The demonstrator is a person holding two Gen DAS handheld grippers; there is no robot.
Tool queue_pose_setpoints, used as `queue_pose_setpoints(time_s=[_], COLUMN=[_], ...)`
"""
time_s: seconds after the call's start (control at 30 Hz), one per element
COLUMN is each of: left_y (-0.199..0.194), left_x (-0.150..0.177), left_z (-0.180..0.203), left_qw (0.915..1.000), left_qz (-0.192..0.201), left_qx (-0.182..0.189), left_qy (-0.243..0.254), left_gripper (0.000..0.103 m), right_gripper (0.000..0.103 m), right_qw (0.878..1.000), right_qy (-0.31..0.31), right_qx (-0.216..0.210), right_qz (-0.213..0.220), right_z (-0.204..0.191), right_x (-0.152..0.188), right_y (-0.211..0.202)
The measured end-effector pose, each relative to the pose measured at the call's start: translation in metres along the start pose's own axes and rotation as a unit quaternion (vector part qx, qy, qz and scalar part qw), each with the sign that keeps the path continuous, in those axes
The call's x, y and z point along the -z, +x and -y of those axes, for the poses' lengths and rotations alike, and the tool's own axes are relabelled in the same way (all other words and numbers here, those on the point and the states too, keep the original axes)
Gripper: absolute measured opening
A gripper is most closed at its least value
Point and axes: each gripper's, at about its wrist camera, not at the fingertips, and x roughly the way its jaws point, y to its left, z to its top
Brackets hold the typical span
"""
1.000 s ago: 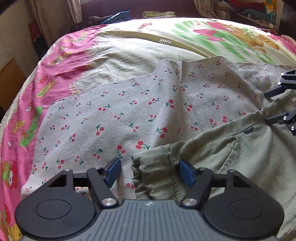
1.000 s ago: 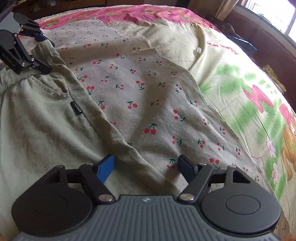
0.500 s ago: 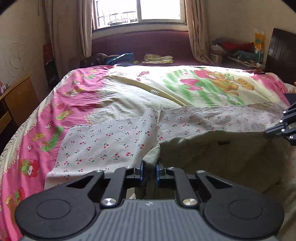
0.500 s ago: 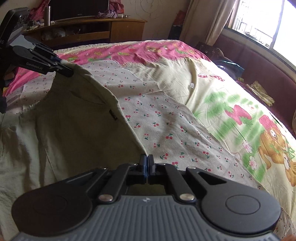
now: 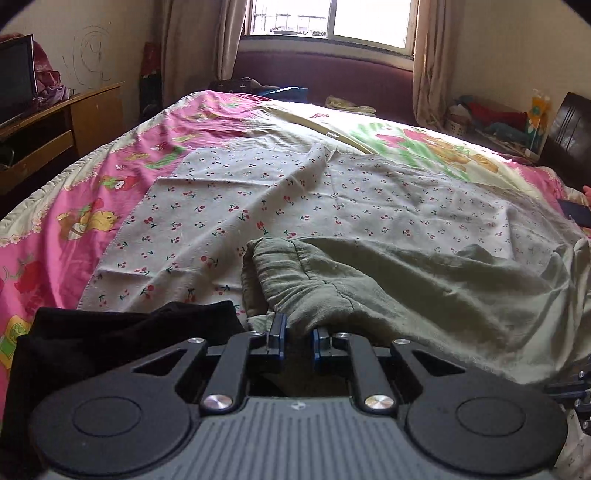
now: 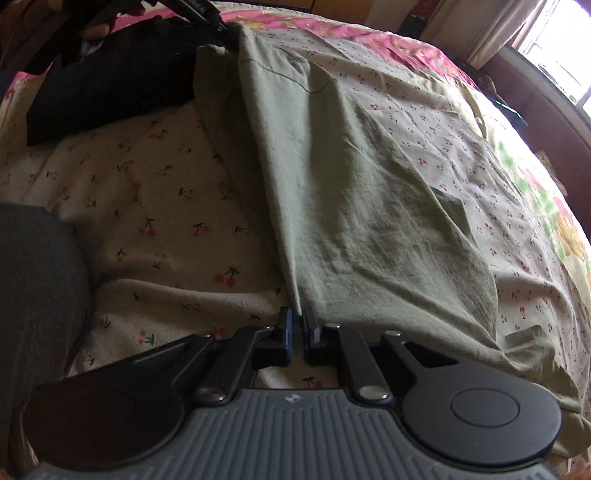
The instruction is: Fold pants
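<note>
Pale green pants lie on the cherry-print sheet, stretched between my two grippers; in the right wrist view they run from the near edge to the far left. My left gripper is shut on the gathered waistband end of the pants. My right gripper is shut on the other edge of the pants, low over the sheet. The left gripper also shows at the top of the right wrist view, and the right gripper shows at the right edge of the left wrist view.
A black garment lies beside the left gripper on the sheet; it also shows in the right wrist view. A wooden desk stands left of the bed. A dark grey shape fills the left of the right wrist view.
Both grippers closed on the pants, lifted them, then pulled them back toward the near edge of the bed. The pants now lie lower and drawn out between the grippers.
</note>
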Motion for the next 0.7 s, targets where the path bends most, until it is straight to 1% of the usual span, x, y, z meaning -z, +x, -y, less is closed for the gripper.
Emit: queue_pose_setpoints(time_s=[0.03,0.1,0.13,0.17,0.2,0.27,0.3,0.33,0.4,0.43,0.47,0.5,0.53,0.57,0.6,0.63,0.67,0.7], left_y=[-0.005,-0.018,-0.022,-0.024,-0.026,-0.029,-0.032,-0.037,-0.043,-0.045,-0.045,-0.041,-0.033,-0.024,-0.004,0.011,0.028,0.037], left_x=[0.005,0.014,0.018,0.022,0.024,0.026,0.026,0.023,0.016,0.011,0.007,0.004,0.003,0.005,0.009,0.015,0.024,0.031], left_z=[-0.002,-0.01,-0.011,-0.014,-0.017,-0.02,-0.02,-0.02,-0.014,-0.008,-0.002,0.008,0.017,0.025,0.035,0.039,0.04,0.04], left_qw=[1.0,0.9996,0.9992,0.9989,0.9989,0.999,0.9987,0.9984,0.9973,0.9963,0.9955,0.9946,0.9942,0.9941,0.9936,0.9926,0.9908,0.9898], left_qz=[0.002,0.008,0.01,0.008,0.006,0.011,0.021,0.037,0.065,0.079,0.086,0.089,0.082,0.068,0.036,0.008,-0.03,-0.051], left_qx=[-0.005,-0.016,-0.022,-0.026,-0.025,-0.027,-0.034,-0.03,-0.02,-0.012,-0.003,0.012,0.022,0.023,0.012,0.002,-0.007,-0.008], left_qy=[0.008,0.023,0.032,0.038,0.038,0.033,0.033,0.031,0.025,0.032,0.04,0.052,0.067,0.081,0.106,0.121,0.132,0.133], left_gripper=[0.028,0.028,0.028,0.028,0.028,0.029,0.029,0.029,0.029,0.029,0.03,0.034,0.041,0.042,0.043,0.043,0.042,0.041], right_gripper=[0.007,0.015,0.025,0.042,0.048,0.05,0.049,0.049,0.049,0.049,0.048,0.048,0.048,0.048,0.048,0.048,0.048,0.048], right_qw=[1.0,0.999,0.999,0.998,0.996,0.994,0.993,0.992,0.991,0.991,0.991,0.992,0.993,0.993,0.994,0.994,0.994,0.993], right_qy=[-0.005,-0.012,-0.018,-0.023,-0.03,-0.044,-0.048,-0.045,-0.029,-0.024,-0.019,-0.01,0.0,0.012,0.022,0.03,0.038,0.058], right_qx=[0.01,0.021,0.021,0.021,0.021,0.021,0.019,0.013,-0.008,-0.012,-0.014,-0.02,-0.03,-0.036,-0.037,-0.036,-0.034,-0.028], right_qz=[0.007,0.028,0.046,0.06,0.078,0.102,0.109,0.117,0.132,0.134,0.129,0.122,0.116,0.109,0.104,0.102,0.1,0.094], right_z=[-0.004,-0.008,-0.008,-0.009,-0.012,-0.02,-0.027,-0.031,-0.036,-0.038,-0.05,-0.054,-0.054,-0.053,-0.05,-0.045,-0.039,-0.027], right_x=[-0.004,-0.016,-0.024,-0.031,-0.041,-0.063,-0.073,-0.084,-0.105,-0.111,-0.12,-0.122,-0.123,-0.123,-0.12,-0.116,-0.112,-0.103], right_y=[-0.004,-0.015,-0.02,-0.021,-0.021,-0.007,0.001,0.012,0.033,0.041,0.051,0.058,0.064,0.069,0.071,0.067,0.063,0.054])
